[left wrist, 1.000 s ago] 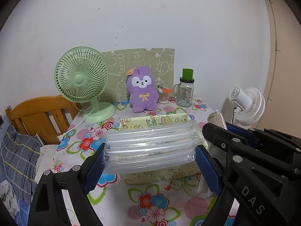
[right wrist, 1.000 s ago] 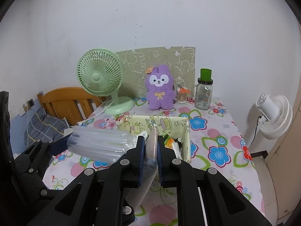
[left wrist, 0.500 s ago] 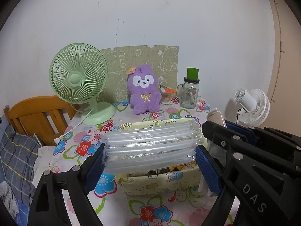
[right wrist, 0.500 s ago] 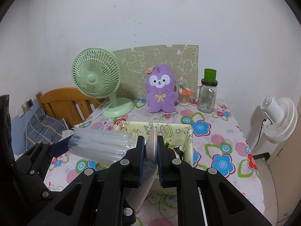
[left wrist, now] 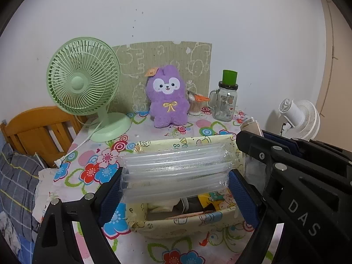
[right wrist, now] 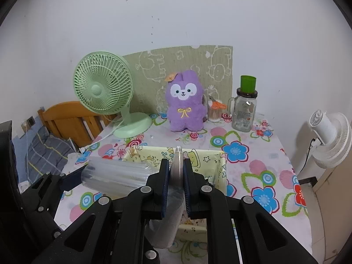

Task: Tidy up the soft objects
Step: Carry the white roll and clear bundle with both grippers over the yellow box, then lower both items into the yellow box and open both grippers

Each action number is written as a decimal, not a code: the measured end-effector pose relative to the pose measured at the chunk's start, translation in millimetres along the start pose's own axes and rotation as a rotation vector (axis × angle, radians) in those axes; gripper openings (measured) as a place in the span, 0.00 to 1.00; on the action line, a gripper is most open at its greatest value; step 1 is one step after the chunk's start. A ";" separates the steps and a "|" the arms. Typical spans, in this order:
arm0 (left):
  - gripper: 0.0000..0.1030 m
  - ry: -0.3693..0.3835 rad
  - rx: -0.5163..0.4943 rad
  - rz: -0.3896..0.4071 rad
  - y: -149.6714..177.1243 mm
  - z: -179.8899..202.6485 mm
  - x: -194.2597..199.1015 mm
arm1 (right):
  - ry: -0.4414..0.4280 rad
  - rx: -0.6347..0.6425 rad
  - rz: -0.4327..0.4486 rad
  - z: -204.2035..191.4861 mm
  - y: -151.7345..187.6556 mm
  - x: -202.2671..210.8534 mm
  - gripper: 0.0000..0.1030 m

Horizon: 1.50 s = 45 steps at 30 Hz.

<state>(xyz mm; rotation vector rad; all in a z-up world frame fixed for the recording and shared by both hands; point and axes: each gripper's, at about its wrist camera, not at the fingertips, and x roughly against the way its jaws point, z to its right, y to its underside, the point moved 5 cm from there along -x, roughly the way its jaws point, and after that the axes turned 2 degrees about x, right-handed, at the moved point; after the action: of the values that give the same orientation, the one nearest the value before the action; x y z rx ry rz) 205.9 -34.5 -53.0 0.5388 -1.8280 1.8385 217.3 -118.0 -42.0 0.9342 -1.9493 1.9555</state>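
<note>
Fans: two (right wrist: 103, 92) (right wrist: 330, 136); plush (right wrist: 184, 105), bin (right wrist: 222, 169), perhaps one each.

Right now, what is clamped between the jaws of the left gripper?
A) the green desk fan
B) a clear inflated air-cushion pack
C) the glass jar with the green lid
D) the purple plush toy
B: the left gripper has its jaws pressed on the ends of the clear air-cushion pack, above the yellow fabric bin.
</note>
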 end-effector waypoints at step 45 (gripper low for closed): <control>0.91 0.038 -0.009 -0.125 9.2 17.7 -69.3 | 0.086 -0.104 -0.102 60.2 19.6 -47.1 0.77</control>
<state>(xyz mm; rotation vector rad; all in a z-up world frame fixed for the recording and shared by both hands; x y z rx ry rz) 254.9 -56.6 -101.0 0.5969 -1.7373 1.7451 258.9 -164.6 -90.2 0.8888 -1.8966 1.7900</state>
